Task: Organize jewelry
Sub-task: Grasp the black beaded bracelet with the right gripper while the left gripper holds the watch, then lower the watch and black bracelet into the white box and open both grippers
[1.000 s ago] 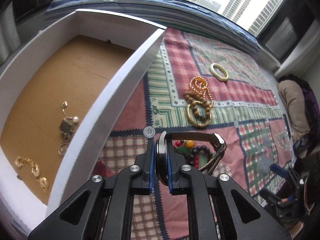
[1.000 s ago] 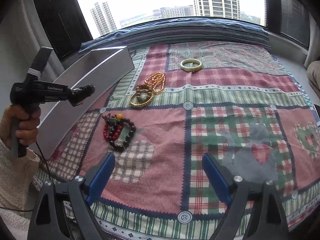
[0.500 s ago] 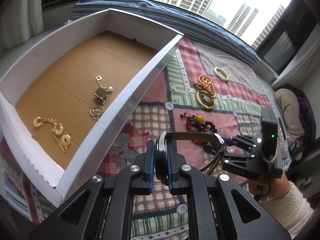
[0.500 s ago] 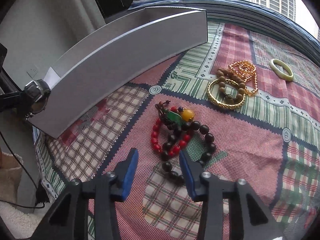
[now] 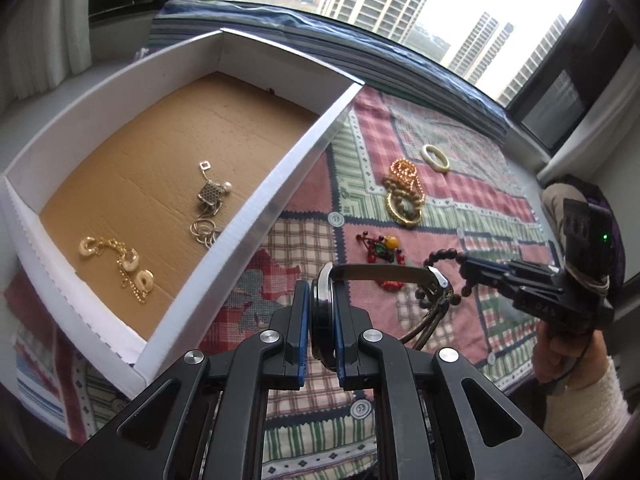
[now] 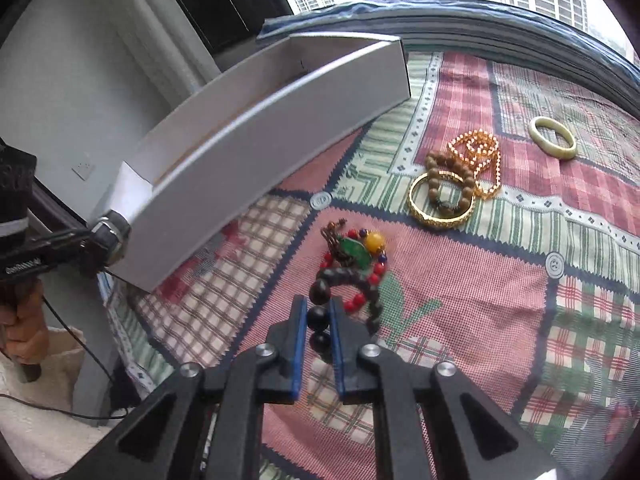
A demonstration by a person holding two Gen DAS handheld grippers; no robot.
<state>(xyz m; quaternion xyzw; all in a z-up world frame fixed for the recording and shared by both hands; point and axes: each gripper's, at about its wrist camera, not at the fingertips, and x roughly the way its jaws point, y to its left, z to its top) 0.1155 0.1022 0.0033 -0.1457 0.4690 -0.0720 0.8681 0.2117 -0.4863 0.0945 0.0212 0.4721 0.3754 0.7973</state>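
Observation:
My left gripper (image 5: 320,300) is shut on the round case of a wristwatch (image 5: 384,271), whose band sticks out to the right above the quilt, beside the white box (image 5: 256,216). The jaws of my right gripper (image 6: 319,308) are closing, and their blue pads press on a bead of the black bead bracelet (image 6: 340,276), which curls up off the quilt. Just beyond it lies a red bead bracelet with green and amber stones (image 6: 356,252). In the left wrist view the black bracelet (image 5: 442,256) hangs from the right gripper (image 5: 468,270).
The box holds a gold chain with cream rings (image 5: 116,256) and a silver pendant necklace (image 5: 210,196). Farther along the patchwork quilt (image 6: 480,300) lie a gold bangle (image 6: 440,200), brown beads, an orange bead chain (image 6: 476,148) and a pale bangle (image 6: 554,138). The window runs behind.
My right gripper swung left over the bead pile and went from wide open to pinching the black bracelet. The left gripper drew back along the box with the watch still in it.

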